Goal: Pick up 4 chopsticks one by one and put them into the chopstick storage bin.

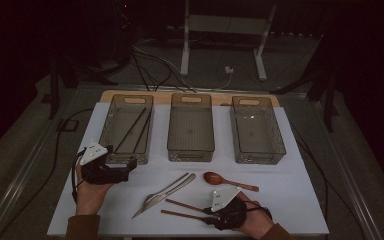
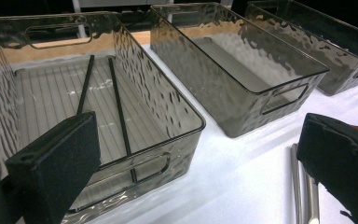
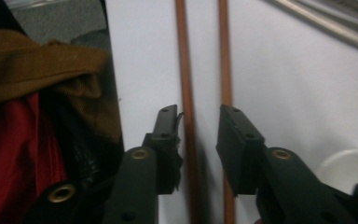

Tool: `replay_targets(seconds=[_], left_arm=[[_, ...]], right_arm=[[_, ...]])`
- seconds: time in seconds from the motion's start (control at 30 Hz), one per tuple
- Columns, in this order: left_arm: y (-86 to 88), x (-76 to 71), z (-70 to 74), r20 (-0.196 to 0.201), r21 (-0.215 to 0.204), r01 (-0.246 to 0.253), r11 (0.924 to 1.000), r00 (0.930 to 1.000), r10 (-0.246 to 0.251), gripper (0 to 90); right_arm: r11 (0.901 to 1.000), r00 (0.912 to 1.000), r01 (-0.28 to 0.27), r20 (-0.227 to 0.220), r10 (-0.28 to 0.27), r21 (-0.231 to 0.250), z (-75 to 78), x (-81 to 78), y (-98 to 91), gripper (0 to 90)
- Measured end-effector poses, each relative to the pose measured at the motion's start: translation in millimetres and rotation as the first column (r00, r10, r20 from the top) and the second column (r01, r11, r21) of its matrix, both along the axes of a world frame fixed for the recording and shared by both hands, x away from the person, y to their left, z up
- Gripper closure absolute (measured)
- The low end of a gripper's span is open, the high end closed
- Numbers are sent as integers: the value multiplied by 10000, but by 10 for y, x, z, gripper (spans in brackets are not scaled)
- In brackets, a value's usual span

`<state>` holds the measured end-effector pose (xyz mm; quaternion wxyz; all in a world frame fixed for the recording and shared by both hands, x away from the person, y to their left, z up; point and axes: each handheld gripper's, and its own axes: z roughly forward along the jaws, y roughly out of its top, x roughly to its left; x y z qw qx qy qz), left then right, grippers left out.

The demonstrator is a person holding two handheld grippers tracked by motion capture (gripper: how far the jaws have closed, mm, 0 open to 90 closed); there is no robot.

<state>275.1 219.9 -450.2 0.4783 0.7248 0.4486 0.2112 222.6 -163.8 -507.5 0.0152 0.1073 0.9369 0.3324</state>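
Straddling two unlabelled brown chopsticks [image 3: 186, 70], right gripper [image 3: 199, 135] gapes; left gripper [image 2: 196, 154] wide apart.

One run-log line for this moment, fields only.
right gripper: jaws astride brown chopsticks, not clamped | left gripper: open, empty, at left bin holding black chopsticks | table: knife, wooden spoon

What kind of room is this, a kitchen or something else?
Probably a lab or test bench, not a kitchen: cables trail over the floor, a metal stand sits behind, and three clear bins line the table.
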Motion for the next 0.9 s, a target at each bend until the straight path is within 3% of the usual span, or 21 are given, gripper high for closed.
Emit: replay_targets(seconds=[0.13,0.3,0.57,0.9], left_arm=[[-4,1,-1,-5,11,19,10000,10000,-19,7],[-4,2,-4,-16,1,3,10000,10000,-3,7],[-15,9,-13,-47,32,51,10000,10000,-51,7],[-17,11,-22,-93,37,75,10000,9999,-75,7]], right_arm=[[9993,9998,-149,104,152,-345,-49,-22,36,742],[9991,9992,26,404,-8,-428,-48,0,20,822],[9979,9964,-77,834,131,-644,-45,-33,42,831],[9974,9968,-185,759,237,-694,-34,-11,42,854]])
